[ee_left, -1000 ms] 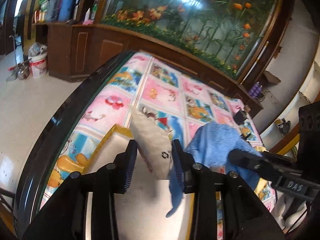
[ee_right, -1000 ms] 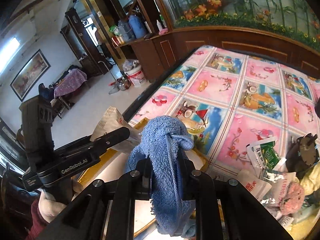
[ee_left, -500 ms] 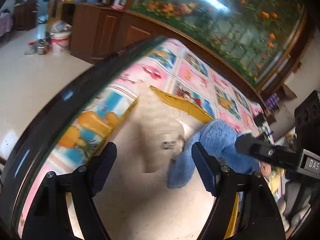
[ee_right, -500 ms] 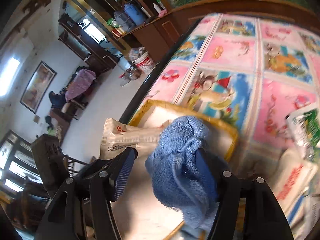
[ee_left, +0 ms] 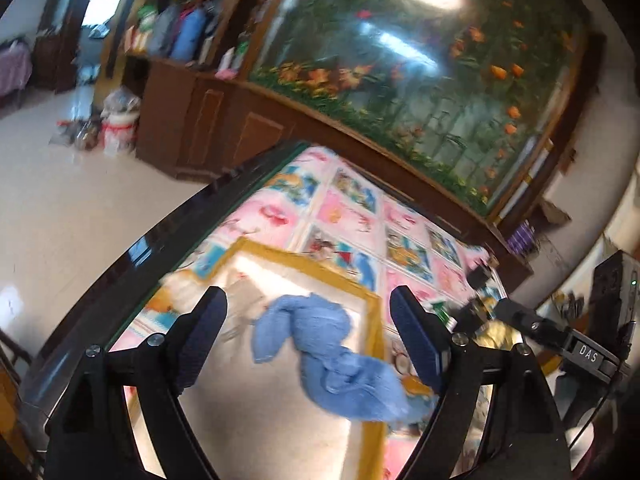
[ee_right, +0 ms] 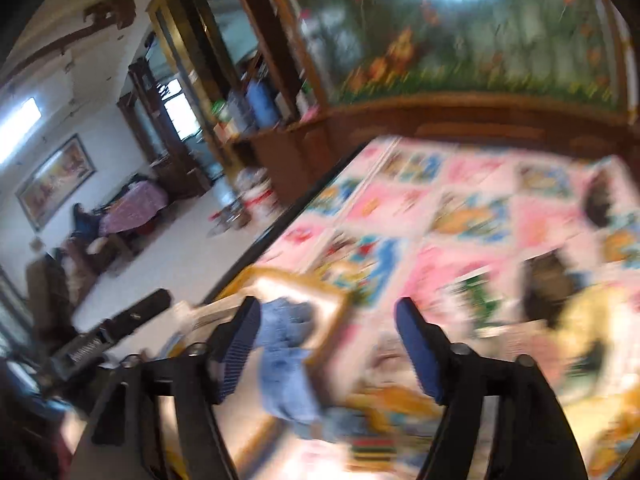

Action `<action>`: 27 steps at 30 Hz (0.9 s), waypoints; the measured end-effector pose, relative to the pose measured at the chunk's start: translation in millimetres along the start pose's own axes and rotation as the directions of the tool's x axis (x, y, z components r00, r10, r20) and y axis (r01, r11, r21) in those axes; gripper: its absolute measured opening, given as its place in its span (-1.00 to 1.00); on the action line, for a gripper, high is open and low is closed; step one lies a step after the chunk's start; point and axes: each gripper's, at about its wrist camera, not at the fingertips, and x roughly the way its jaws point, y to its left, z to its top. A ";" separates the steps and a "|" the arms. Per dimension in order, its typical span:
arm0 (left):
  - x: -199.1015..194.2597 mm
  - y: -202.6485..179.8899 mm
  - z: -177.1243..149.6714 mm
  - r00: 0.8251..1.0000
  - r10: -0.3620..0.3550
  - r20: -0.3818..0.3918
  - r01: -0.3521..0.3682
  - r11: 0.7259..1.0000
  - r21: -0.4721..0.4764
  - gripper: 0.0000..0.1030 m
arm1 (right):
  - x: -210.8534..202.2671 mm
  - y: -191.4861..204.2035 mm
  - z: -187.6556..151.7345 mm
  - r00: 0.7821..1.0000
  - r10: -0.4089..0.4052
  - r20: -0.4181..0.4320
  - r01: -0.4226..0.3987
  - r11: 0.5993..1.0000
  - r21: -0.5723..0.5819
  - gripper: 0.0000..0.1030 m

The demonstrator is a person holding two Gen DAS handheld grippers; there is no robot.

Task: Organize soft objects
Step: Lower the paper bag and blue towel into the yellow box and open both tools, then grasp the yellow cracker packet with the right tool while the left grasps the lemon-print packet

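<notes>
Inside the yellow-rimmed tray (ee_left: 308, 261) on the worktop (ee_left: 344, 216) lies the crumpled blue towel (ee_left: 320, 344), one end draped over the tray's rim. Both the left hand-held gripper (ee_left: 308, 336) and the right hand-held gripper (ee_right: 328, 344) are spread apart, gripping nothing.

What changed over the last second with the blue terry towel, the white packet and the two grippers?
Both grippers let go. The right gripper, shut on the blue terry towel a second ago, is now open; the towel lies crumpled in the yellow-rimmed tray, one end draped over its right rim. The left gripper released the white packet and is open; the packet is now too blurred to place. The cartoon-print tablecloth stayed put.
</notes>
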 end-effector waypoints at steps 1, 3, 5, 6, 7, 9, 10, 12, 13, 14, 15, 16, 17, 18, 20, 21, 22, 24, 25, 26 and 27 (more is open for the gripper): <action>-2.0 -12.4 -2.9 1.000 -0.013 -0.004 0.013 0.999 0.039 0.64 | -19.7 -6.3 -8.5 0.996 -0.062 0.063 0.064 0.998 -0.024 0.99; 1.3 -38.9 -12.7 0.998 -0.044 -0.045 0.049 0.992 0.116 0.64 | -45.8 -26.1 -27.2 0.978 -0.161 0.135 0.165 0.986 -0.022 0.99; 9.7 -62.8 -25.4 0.990 -0.081 -0.116 0.100 0.981 0.169 0.64 | -54.4 -53.9 -41.0 0.974 -0.218 0.061 0.217 0.976 0.020 1.00; 15.3 -74.4 -33.3 0.983 -0.101 -0.153 0.130 0.973 0.192 0.64 | -56.2 -73.2 -48.4 0.977 -0.214 0.021 0.213 0.975 0.058 0.99; 20.4 -84.8 -41.0 0.977 -0.111 -0.181 0.149 0.966 0.210 0.64 | -59.2 -92.3 -56.8 0.977 -0.211 -0.010 0.211 0.972 0.102 0.99; 31.2 -104.7 -56.8 0.964 -0.119 -0.236 0.177 0.954 0.241 0.64 | -65.1 -126.4 -72.1 0.970 -0.237 -0.051 0.242 0.956 0.166 0.99; 34.7 -112.1 -63.7 0.957 -0.126 -0.261 0.193 0.949 0.250 0.64 | -68.9 -142.0 -79.9 0.965 -0.254 -0.067 0.263 0.945 0.195 0.99; 36.4 -125.9 -77.6 0.943 -0.143 -0.299 0.225 0.939 0.260 0.64 | -77.8 -169.7 -95.1 0.958 -0.273 -0.088 0.287 0.925 0.250 1.00; 37.1 -132.3 -83.8 0.937 -0.153 -0.313 0.242 0.933 0.267 0.64 | -81.0 -182.7 -102.0 0.956 -0.277 -0.095 0.293 0.915 0.277 1.00; 37.4 -139.1 -90.0 0.932 -0.161 -0.326 0.257 0.926 0.277 0.64 | -84.4 -191.7 -107.3 0.955 -0.278 -0.100 0.295 0.907 0.299 1.00; 39.3 -144.9 -94.1 0.927 -0.163 -0.337 0.266 0.920 0.288 0.64 | -85.7 -199.8 -112.5 0.956 -0.276 -0.104 0.295 0.902 0.317 1.00; 40.1 -150.9 -98.8 0.924 -0.161 -0.346 0.272 0.914 0.300 0.64 | -86.4 -205.8 -117.2 0.956 -0.272 -0.109 0.293 0.897 0.330 1.00; 42.3 -156.6 -103.2 0.921 -0.156 -0.356 0.275 0.909 0.313 0.64 | -88.1 -209.2 -120.8 0.957 -0.266 -0.114 0.289 0.896 0.336 1.00; 44.7 -160.9 -106.3 0.919 -0.150 -0.365 0.275 0.906 0.322 0.64 | -88.0 -211.6 -124.1 0.959 -0.259 -0.117 0.283 0.898 0.338 1.00; 50.4 -167.2 -112.5 0.912 -0.143 -0.385 0.280 0.901 0.330 0.64 | -86.2 -212.2 -128.8 0.964 -0.239 -0.119 0.266 0.904 0.334 1.00; 53.4 -170.1 -115.0 0.908 -0.140 -0.395 0.283 0.900 0.332 0.64 | -85.2 -212.5 -131.5 0.965 -0.235 -0.118 0.261 0.907 0.330 1.00; 55.2 -172.4 -116.4 0.905 -0.140 -0.402 0.286 0.900 0.330 0.64 | -84.1 -213.9 -131.2 0.964 -0.240 -0.112 0.263 0.908 0.326 1.00; 57.0 -176.4 -118.1 0.898 -0.155 -0.412 0.301 0.898 0.320 0.64 | -88.5 -217.7 -129.9 0.959 -0.268 -0.097 0.285 0.903 0.320 1.00; 57.6 -179.9 -119.0 0.897 -0.158 -0.413 0.305 0.898 0.318 0.64 | -91.1 -221.8 -128.9 0.954 -0.286 -0.092 0.300 0.899 0.319 1.00; 58.9 -183.9 -120.3 0.896 -0.162 -0.413 0.309 0.896 0.319 0.64 | -93.3 -226.5 -128.6 0.950 -0.299 -0.092 0.312 0.894 0.321 1.00; 61.1 -189.2 -122.2 0.895 -0.167 -0.413 0.317 0.891 0.325 0.64 | -95.2 -231.0 -128.3 0.947 -0.307 -0.094 0.321 0.890 0.324 1.00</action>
